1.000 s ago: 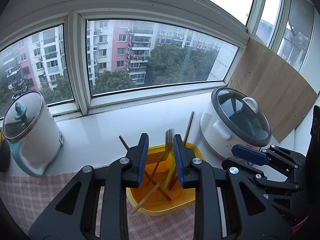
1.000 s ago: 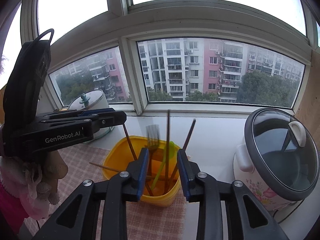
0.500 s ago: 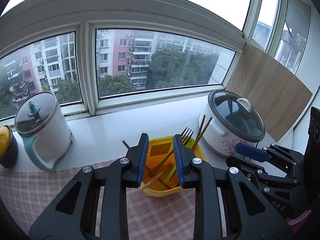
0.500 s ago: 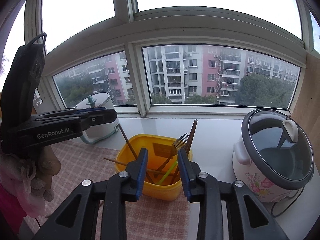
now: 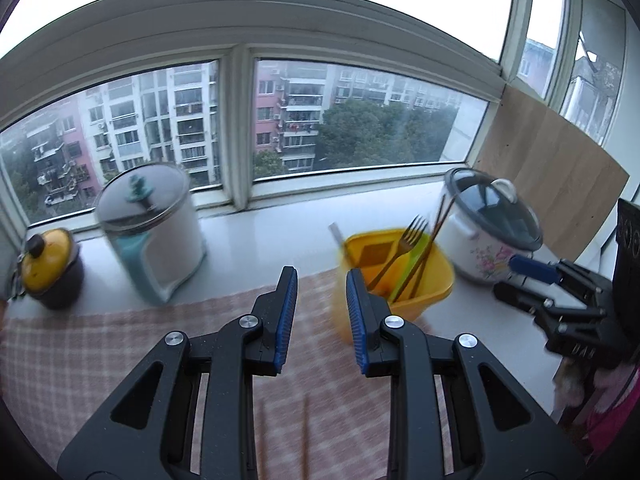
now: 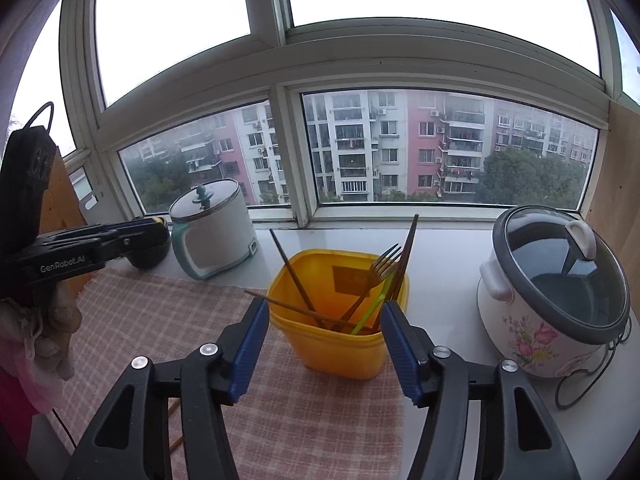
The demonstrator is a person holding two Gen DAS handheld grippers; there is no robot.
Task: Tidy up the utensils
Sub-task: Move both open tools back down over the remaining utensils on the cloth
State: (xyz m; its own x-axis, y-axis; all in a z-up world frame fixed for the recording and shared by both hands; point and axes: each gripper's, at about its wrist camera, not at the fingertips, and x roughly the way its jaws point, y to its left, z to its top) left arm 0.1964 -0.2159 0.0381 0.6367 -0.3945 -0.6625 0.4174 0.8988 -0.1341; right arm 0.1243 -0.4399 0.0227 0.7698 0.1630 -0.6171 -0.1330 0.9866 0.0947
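A yellow container [image 6: 340, 344] stands on the checked cloth [image 6: 152, 312]. In it lean a fork [image 6: 384, 260], several brown chopsticks [image 6: 296, 276] and a green utensil [image 6: 372, 308]. My right gripper [image 6: 325, 306] sits just in front of the container; its jaws are opening, with nothing between the pads. My left gripper [image 5: 321, 276] hangs to the left of the container [image 5: 432, 276], its jaws narrowly apart and empty. Two blurred chopsticks [image 5: 305, 432] lie on the cloth below it. Each gripper also shows in the other's view: right gripper [image 5: 520, 280], left gripper [image 6: 160, 236].
A white rice cooker [image 6: 552, 292] with a trailing cord stands to the right of the container. A white and teal pot [image 6: 212, 236] and a small yellow-lidded pot [image 5: 44, 264] stand at the left on the sill. A wooden board [image 5: 560, 168] leans at the right.
My left gripper has swung left, away from the container. My right gripper has drawn back slightly and its jaws have spread. The fork stood upright and now leans in the container.
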